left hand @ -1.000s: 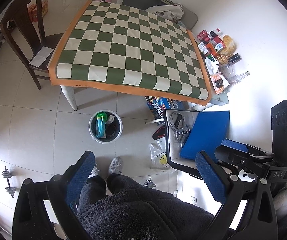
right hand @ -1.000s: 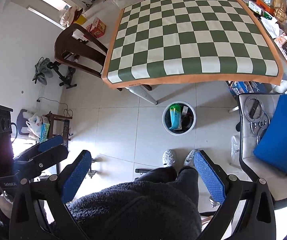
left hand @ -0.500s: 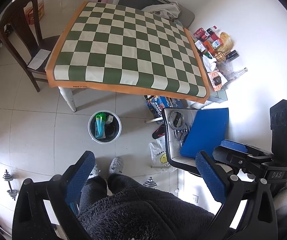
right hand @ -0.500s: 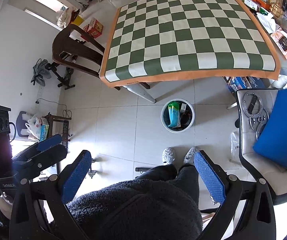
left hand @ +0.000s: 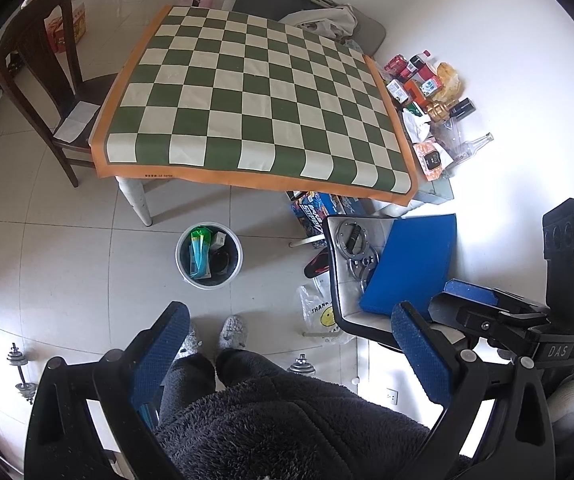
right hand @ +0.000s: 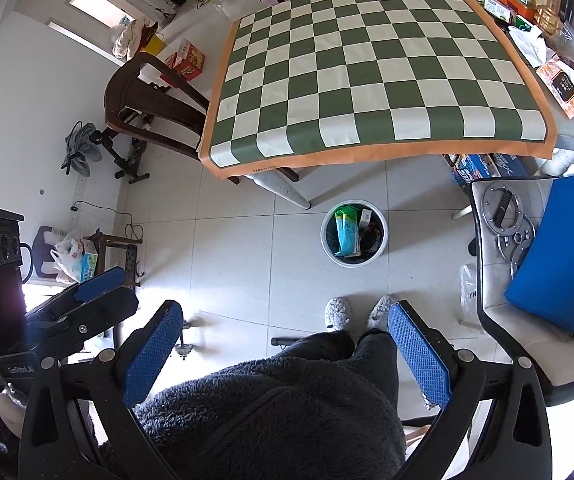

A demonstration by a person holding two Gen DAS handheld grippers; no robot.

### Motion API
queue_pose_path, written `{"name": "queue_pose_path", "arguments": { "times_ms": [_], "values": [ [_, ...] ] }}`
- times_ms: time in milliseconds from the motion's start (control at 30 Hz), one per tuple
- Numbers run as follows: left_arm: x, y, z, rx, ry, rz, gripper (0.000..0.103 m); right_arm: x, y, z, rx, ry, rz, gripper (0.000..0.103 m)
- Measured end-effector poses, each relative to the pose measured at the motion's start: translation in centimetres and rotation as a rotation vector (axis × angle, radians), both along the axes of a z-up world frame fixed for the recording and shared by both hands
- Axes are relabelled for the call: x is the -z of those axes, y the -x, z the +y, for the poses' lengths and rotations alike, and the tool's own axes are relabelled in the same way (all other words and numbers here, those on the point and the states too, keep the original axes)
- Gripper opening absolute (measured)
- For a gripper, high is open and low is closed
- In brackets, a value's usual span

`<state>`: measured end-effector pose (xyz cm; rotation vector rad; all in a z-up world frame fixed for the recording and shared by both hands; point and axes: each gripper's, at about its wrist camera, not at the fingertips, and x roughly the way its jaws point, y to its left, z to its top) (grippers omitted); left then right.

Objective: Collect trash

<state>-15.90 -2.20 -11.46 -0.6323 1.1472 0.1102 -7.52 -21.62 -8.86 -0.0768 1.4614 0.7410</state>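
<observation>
A white trash bin stands on the tiled floor before the table; it also shows in the right wrist view. Inside lie a green-blue packet, a small white box and dark items. My left gripper is open and empty, held high above the person's legs. My right gripper is open and empty too, at the same height. Each gripper shows at the edge of the other's view. The green-and-white checkered tablecloth is bare.
A dark wooden chair stands left of the table. Bottles, boxes and packets sit along the table's right side by the wall. A white chair with a blue cushion and metal rings is at right. A plastic bag lies on the floor.
Both grippers have risen slightly and drawn back, so the table and bin look a little smaller and lower. Both stay open and empty.
</observation>
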Motion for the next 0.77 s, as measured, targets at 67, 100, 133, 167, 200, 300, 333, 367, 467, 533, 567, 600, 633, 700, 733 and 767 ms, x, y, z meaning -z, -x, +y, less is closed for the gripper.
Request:
{"name": "queue_pose_path", "arguments": {
  "times_ms": [67, 100, 133, 167, 200, 300, 333, 367, 467, 533, 567, 600, 633, 700, 733, 767],
  "values": [
    [0.01, 0.03, -0.02, 0.0, -0.002, 0.0, 0.103, -0.02, 0.01, 0.02, -0.001, 0.002, -0.003, 0.103],
    [0.0, 0.03, 0.0, 0.0, -0.001, 0.0, 0.103, -0.01, -0.01, 0.1, -0.002, 0.002, -0.002, 0.103],
    [0.02, 0.1, -0.05, 0.0, -0.002, 0.0, 0.103, 0.0, 0.04, 0.02, -0.002, 0.002, -0.002, 0.103],
    [0.01, 0.04, -0.03, -0.001, -0.002, 0.0, 0.103, -0.02, 0.04, 0.02, -0.002, 0.002, -0.002, 0.103],
    [0.04, 0.05, -0.05, -0.001, -0.003, 0.0, 0.103, -0.02, 0.0, 0.12, -0.002, 0.002, -0.002, 0.103],
    [0.01, 0.04, 0.0, 0.001, -0.002, 0.0, 0.103, -0.01, 0.04, 0.19, -0.001, 0.002, -0.002, 0.103],
    [0.01, 0.04, 0.02, 0.001, -0.002, 0.001, 0.103, 0.01, 0.07, 0.1, -0.002, 0.001, -0.002, 0.103],
    [0.06, 0.09, -0.03, 0.0, -0.002, 0.0, 0.103, -0.02, 0.08, 0.26, 0.002, 0.001, -0.002, 0.103],
    [0.02, 0.07, 0.01, 0.003, -0.002, 0.0, 0.103, 0.0, 0.1, 0.17, 0.002, 0.001, -0.002, 0.103],
    [0.04, 0.1, -0.02, 0.002, -0.003, 0.0, 0.103, -0.02, 0.16, 0.19, 0.001, 0.002, -0.002, 0.103],
    [0.03, 0.06, -0.04, 0.001, -0.002, 0.001, 0.103, -0.03, 0.15, 0.18, 0.001, 0.001, -0.002, 0.103],
    [0.04, 0.08, -0.07, 0.002, -0.003, 0.002, 0.103, -0.01, 0.12, 0.26, 0.001, 0.001, -0.002, 0.103],
    [0.02, 0.13, -0.07, 0.0, -0.005, 0.002, 0.103, 0.0, 0.15, 0.23, 0.0, 0.001, -0.002, 0.103],
    [-0.3, 0.44, 0.01, 0.001, -0.013, -0.002, 0.103, 0.01, 0.16, 0.33, 0.002, 0.0, -0.002, 0.103],
    [-0.43, 0.48, 0.04, 0.003, -0.015, -0.003, 0.103, -0.05, 0.18, 0.29, -0.001, 0.0, -0.001, 0.103],
    [-0.57, 0.5, 0.04, 0.006, -0.015, -0.005, 0.103, -0.12, 0.2, 0.27, -0.005, 0.0, -0.001, 0.103]
  ]
}}
